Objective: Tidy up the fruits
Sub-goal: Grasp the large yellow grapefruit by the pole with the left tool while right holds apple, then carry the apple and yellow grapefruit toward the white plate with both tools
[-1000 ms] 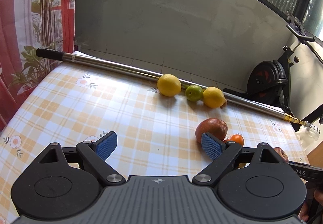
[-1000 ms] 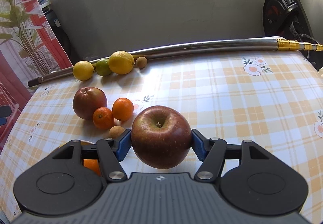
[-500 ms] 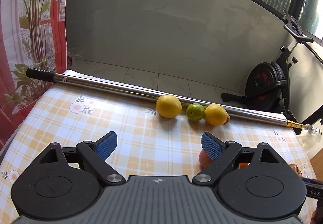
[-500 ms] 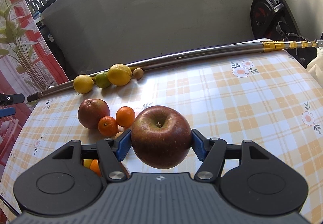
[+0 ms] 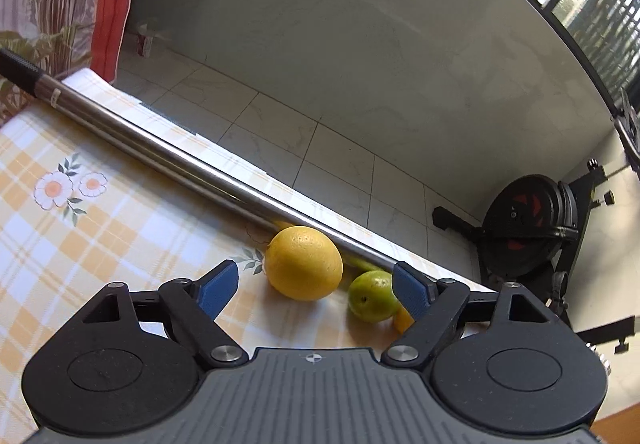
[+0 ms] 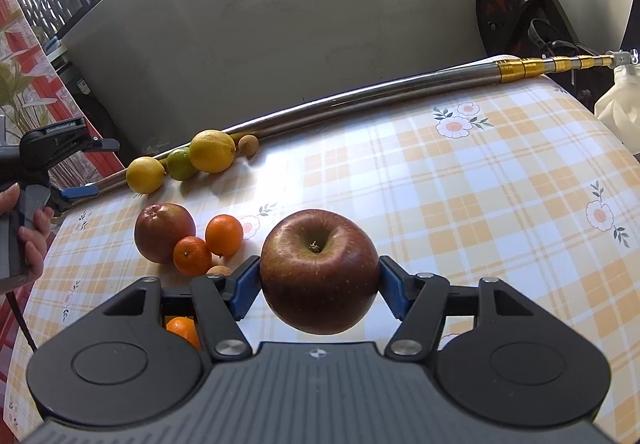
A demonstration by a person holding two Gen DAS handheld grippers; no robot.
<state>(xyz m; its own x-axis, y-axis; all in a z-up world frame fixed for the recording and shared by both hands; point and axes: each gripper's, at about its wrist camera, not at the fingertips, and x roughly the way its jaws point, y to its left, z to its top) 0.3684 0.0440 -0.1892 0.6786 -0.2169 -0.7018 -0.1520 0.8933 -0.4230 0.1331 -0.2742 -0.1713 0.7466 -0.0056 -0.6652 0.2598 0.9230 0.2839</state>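
Note:
In the left wrist view my left gripper (image 5: pixel 315 290) hangs just short of a yellow lemon (image 5: pixel 304 262) and a green lime (image 5: pixel 370 296). Both lie between its blue pads without touching them, and the jaws are closing. A second lemon (image 5: pixel 402 320) peeks out behind the right finger. My right gripper (image 6: pixel 319 292) is shut on a dark red apple (image 6: pixel 320 264), held above the checked tablecloth (image 6: pixel 480 204). To its left lie another red apple (image 6: pixel 164 231), two oranges (image 6: pixel 224 234), and the lemon-lime row (image 6: pixel 181 163).
A long steel pole (image 5: pixel 180 160) lies along the table's far edge, right behind the lemons. An orange (image 6: pixel 182 328) sits under the right gripper's left finger. A person's hand (image 6: pixel 34 232) is at the left edge. An exercise bike (image 5: pixel 528 220) stands on the floor beyond the table.
My left gripper has moved forward and down to the lemons by the pole, and its jaws stand narrower. The red apple and oranges have left its view. The right gripper holds the apple still.

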